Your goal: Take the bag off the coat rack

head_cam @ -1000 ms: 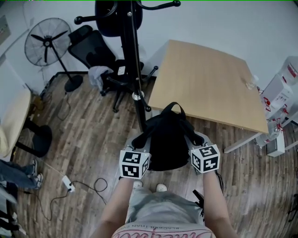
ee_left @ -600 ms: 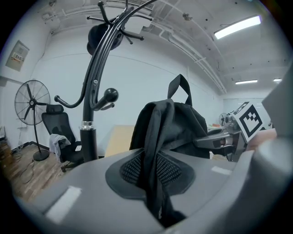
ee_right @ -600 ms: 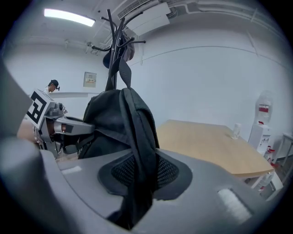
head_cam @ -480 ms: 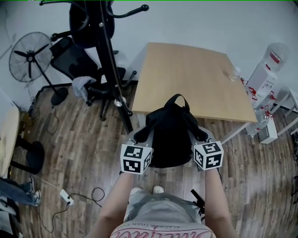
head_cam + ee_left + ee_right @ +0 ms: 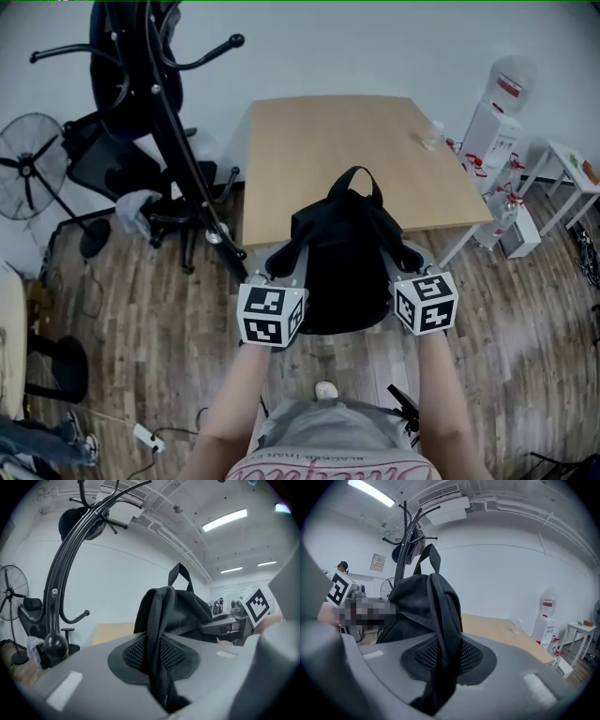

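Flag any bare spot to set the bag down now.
Free: light wooden tabletop, from its left edge to the small clear bottle at the far right corner; the black fabric backpack hangs over its near edge. Crowded: floor to its left, with the black metal coat rack, black office chair and standing fan.

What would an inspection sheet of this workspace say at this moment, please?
Surface: wooden table, holding only a small clear bottle.
Job's things: black bag off the coat rack, held up clear of it.
Clutter: grey cloth by the office chair.
Grippers: left hand-held gripper and right hand-held gripper each shut on a bag strap.
Cables: power strip with its cord on the floor.
Surroundings: fan, water dispenser.
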Motion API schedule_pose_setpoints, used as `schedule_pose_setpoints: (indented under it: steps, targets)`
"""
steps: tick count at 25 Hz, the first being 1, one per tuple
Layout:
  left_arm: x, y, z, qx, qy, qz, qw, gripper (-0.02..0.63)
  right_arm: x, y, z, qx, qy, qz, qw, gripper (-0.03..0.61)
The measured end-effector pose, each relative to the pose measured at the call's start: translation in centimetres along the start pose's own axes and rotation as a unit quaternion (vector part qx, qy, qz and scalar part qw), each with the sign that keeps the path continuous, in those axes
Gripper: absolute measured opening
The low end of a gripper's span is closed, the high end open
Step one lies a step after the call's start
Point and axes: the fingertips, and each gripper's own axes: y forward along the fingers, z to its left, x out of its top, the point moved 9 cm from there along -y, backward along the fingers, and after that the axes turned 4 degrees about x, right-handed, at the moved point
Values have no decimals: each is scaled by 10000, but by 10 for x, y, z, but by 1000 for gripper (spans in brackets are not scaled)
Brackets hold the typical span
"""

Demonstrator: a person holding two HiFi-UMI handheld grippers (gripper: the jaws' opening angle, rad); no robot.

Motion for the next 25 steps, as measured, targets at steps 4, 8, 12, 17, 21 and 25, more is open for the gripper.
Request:
schedule_pose_setpoints:
  steps: [4,8,12,17,21,25]
  targets:
    - [23,11,-2,-256,122,-174,9994,66,16,-9,-6,-332,55,-197,9992,77]
    - [43,21,-3,-412,205,-380,9982,66,33,-18,-9,-637,67,-389,9972,75]
    - [62,27,-7,-585,287,-566,9963,66,49,-27,-14,-895,57,-560,9944,74]
    - [78,30,-12,-743,395,-818,9931,66,64,-38,-17,-1113,-46,-735,9911,74]
    - [87,30,-15,-872,494,-1012,9898,66,72,-46,-17,-1271,-121,-883,9879,74]
    - [96,30,-18,-944,557,-1112,9877,66,76,-55,-16,-1387,-79,-1007,9852,74]
